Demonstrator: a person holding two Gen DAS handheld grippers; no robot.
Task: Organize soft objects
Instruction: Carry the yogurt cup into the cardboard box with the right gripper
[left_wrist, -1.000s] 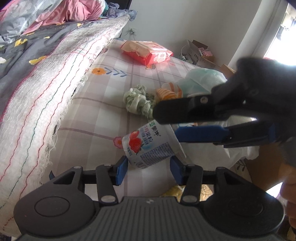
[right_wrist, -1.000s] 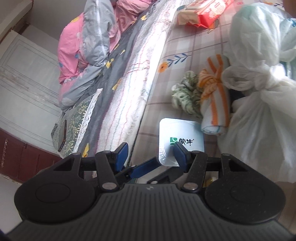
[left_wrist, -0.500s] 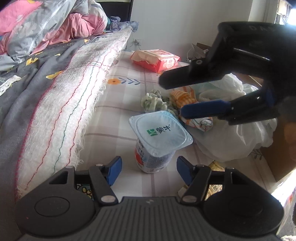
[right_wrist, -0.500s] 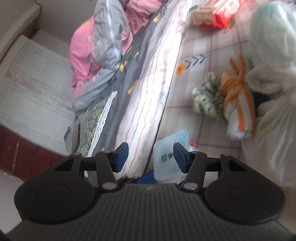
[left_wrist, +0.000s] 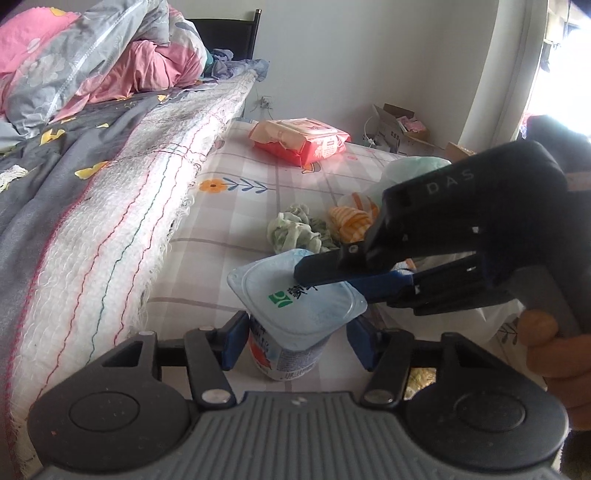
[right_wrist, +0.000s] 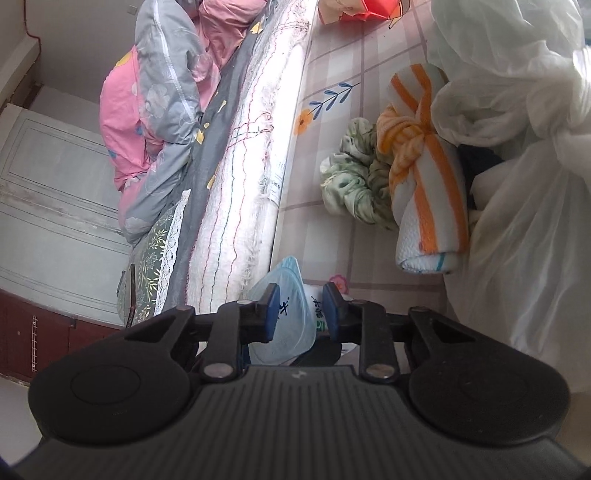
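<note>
A yogurt cup (left_wrist: 291, 332) with a pale blue foil lid stands upright on the checked bed sheet (left_wrist: 236, 229). My left gripper (left_wrist: 295, 341) is open, its blue pads on either side of the cup's body. My right gripper (right_wrist: 300, 312) reaches in from the right and is shut on the cup's lid (right_wrist: 284, 314); it also shows in the left wrist view (left_wrist: 325, 273). A green scrunched cloth (left_wrist: 295, 230) and an orange-striped rolled towel (right_wrist: 428, 177) lie just beyond the cup.
A folded white and grey quilt (left_wrist: 110, 206) runs along the left. A red tissue pack (left_wrist: 299, 138) lies farther back. White plastic bags (right_wrist: 517, 155) fill the right side. Pink bedding (left_wrist: 74, 66) is piled at the far left.
The cup went from lying tilted to standing upright. My left gripper moved close around its body. My right gripper came down and closed on the lid.
</note>
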